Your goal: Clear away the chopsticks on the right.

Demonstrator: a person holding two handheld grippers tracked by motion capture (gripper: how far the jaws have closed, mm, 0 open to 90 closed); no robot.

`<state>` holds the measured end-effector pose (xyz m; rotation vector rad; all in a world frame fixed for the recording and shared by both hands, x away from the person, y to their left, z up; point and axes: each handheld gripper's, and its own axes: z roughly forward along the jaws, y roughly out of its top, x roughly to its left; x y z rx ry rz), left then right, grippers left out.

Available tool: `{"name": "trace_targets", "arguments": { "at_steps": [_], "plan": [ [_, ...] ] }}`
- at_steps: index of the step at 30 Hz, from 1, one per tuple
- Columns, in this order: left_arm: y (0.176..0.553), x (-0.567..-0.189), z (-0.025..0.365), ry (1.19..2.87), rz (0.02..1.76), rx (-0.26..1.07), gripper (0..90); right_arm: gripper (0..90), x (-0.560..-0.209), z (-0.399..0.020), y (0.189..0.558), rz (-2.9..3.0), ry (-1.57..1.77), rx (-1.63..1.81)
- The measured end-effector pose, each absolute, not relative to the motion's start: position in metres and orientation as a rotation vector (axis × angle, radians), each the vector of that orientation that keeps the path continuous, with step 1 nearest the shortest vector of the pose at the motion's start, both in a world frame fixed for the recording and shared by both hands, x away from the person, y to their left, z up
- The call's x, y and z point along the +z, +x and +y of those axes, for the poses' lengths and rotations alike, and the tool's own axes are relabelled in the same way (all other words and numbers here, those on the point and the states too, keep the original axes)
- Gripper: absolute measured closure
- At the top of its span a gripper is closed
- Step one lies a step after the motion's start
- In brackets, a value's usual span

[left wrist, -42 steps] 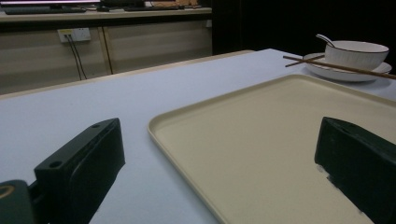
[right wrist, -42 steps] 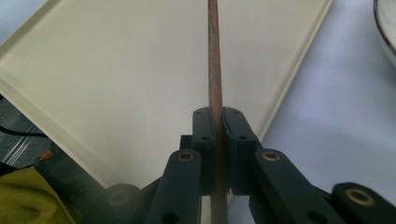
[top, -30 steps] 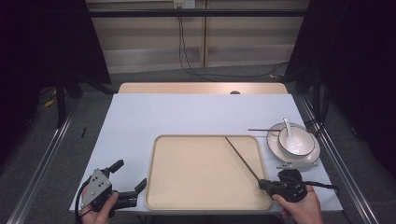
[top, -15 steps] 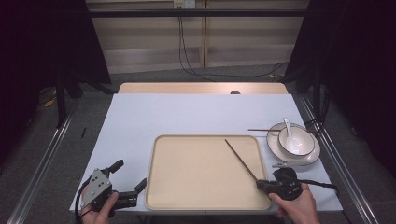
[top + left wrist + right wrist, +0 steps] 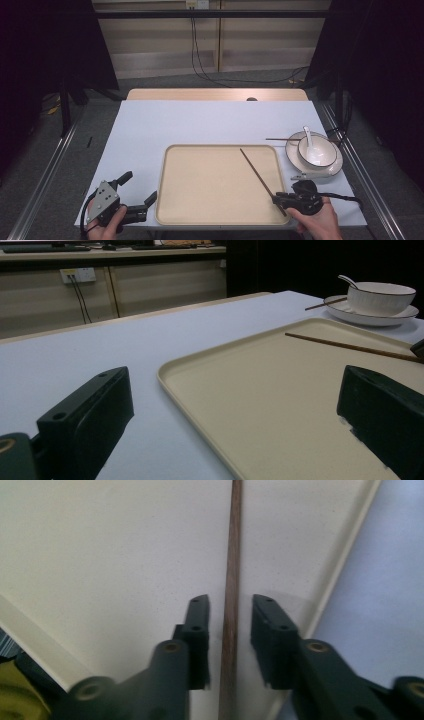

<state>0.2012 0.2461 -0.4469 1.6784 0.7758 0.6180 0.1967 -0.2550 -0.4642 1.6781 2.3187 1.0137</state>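
A chopstick (image 5: 257, 173) is being set down on the beige tray (image 5: 200, 200), which lies on the worktop towards its near edge. The stick lies slantwise across the tray's right half, its near end at the tray's near right corner. The right claw (image 5: 230, 615) has just been opening: in the right gripper view its jaws stand a little apart on either side of the stick, with a gap visible on each side, so the stick is judged released and resting on the tray. The left claw (image 5: 139, 194) is held wide open and empty near the worktop's near left corner, just beside the tray's left rim.

A second chopstick (image 5: 281, 139) is seen at the worktop's right edge, resting on the rim of a plate (image 5: 330, 167) that carries a bowl (image 5: 317, 151) with a spoon (image 5: 308, 136). The release step is judged almost done. Next, the right claw would need to be drawn back clear of the stick without nudging it, then carried towards the right edge for the other stick.
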Motion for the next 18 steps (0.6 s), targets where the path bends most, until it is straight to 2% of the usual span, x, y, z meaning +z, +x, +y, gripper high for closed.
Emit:
{"name": "trace_targets", "arguments": {
  "at_steps": [5,15,17,18],
  "plan": [
    [0.201,-0.447,0.246,1.671,0.777,0.607,1.6,55.8,-0.462,-0.258,0.196,2.341,1.604,1.049],
    [0.201,-0.447,0.246,1.67,0.779,0.61,1.6,22.3,-0.441,-0.282,0.196,2.264,1.383,1.195],
    [0.201,-0.447,0.246,1.675,0.777,0.615,1.6,12.7,-0.436,-0.289,0.195,2.269,1.327,1.268],
    [0.201,-0.447,0.246,1.675,0.777,0.612,1.6,12.2,-0.434,-0.292,0.194,2.271,1.299,1.285]
  ]
}}
